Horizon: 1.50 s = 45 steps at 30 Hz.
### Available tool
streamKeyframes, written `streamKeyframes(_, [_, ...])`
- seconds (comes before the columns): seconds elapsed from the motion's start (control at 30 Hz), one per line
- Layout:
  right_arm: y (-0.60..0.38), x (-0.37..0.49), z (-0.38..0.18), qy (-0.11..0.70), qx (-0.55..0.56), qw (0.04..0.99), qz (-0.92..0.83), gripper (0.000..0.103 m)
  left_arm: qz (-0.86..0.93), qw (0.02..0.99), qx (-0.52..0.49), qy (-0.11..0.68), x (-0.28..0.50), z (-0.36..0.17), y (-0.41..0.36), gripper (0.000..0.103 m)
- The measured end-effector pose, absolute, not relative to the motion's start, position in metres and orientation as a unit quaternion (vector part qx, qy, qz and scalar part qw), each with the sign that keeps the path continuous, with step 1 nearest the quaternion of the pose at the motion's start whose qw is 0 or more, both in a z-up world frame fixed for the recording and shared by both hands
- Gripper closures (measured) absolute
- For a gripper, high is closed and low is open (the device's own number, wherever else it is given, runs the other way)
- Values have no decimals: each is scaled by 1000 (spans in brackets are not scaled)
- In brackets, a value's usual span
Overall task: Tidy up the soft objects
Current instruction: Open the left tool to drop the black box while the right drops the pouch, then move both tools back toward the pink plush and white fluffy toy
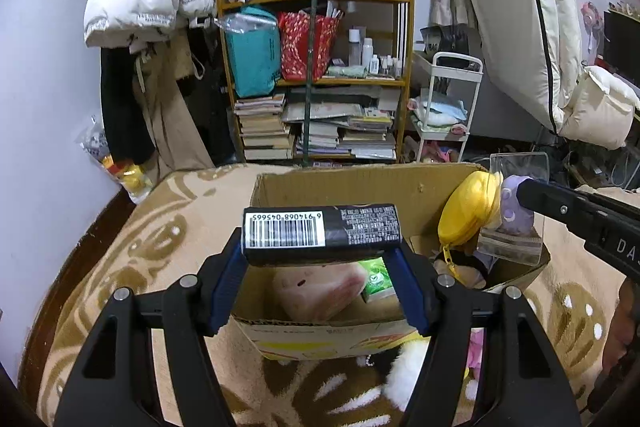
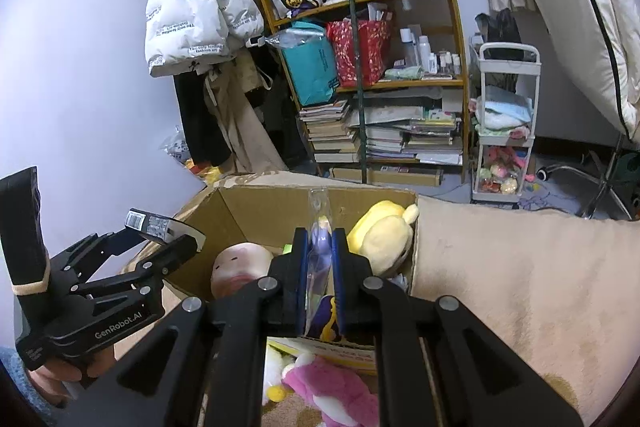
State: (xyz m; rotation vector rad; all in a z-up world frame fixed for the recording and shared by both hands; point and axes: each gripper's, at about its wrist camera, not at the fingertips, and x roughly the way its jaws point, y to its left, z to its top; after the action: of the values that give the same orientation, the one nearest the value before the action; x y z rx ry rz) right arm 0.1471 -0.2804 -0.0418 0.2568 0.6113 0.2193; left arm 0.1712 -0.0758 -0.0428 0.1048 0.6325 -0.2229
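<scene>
I see the bed blanket (image 1: 168,227) spread wide under everything, beige with brown patterns, and on it the open cardboard box (image 1: 332,187) that sits in front of both tools. Inside the box lie a pale pink plush (image 1: 320,287), a yellow plush (image 2: 380,239) against the far right corner, and a small green packet (image 1: 376,277) beside the pink one. Outside the near wall of the box, on the blanket, I see a pink and white plush toy (image 2: 332,383).

My left gripper (image 1: 320,255) stands about half open, its blue pads (image 1: 230,267) pressing the two ends of a black packet (image 1: 322,231) with a barcode label. The packet lies crosswise between the jaws, above the near part of the box opening. In the right wrist view the same packet pokes out at the box's left edge.

My right gripper (image 2: 322,259) is clamped fully together on a thin clear plastic sleeve (image 2: 319,211) with a small purple and yellow figure (image 1: 514,211) inside. The sleeve stands edge-on between the pads and hangs over the right side of the box, close to the yellow plush; whether they touch I cannot tell.
</scene>
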Motion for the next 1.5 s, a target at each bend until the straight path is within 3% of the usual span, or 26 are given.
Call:
streamKeyframes(0.2, [-280, 151, -51, 317, 127, 933, 110, 90, -108, 938, 43, 328, 176, -49, -72, 34])
streamKeyframes(0.3, [-282, 153, -54, 325, 137, 929, 114, 90, -107, 939, 46, 325, 175, -49, -72, 22])
streamKeyframes(0.67, [-288, 147, -49, 325, 152, 927, 112, 87, -99, 935, 60, 336, 165, -51, -72, 20])
streamKeyframes(0.73, [-288, 146, -46, 321, 153, 927, 118, 85, -96, 936, 59, 333, 161, -49, -71, 9])
streamKeyframes(1.13, [-289, 118, -32, 306, 160, 934, 93, 41, -87, 942, 59, 318, 133, -32, -62, 8])
streamKeyframes(1.3, [-293, 102, -28, 304, 174, 933, 83, 18, -87, 939, 65, 326, 119, -25, -61, 4])
streamKeyframes(1.5, [-295, 85, -24, 303, 185, 932, 73, 1, -80, 938, 38, 335, 100, -19, -52, 3])
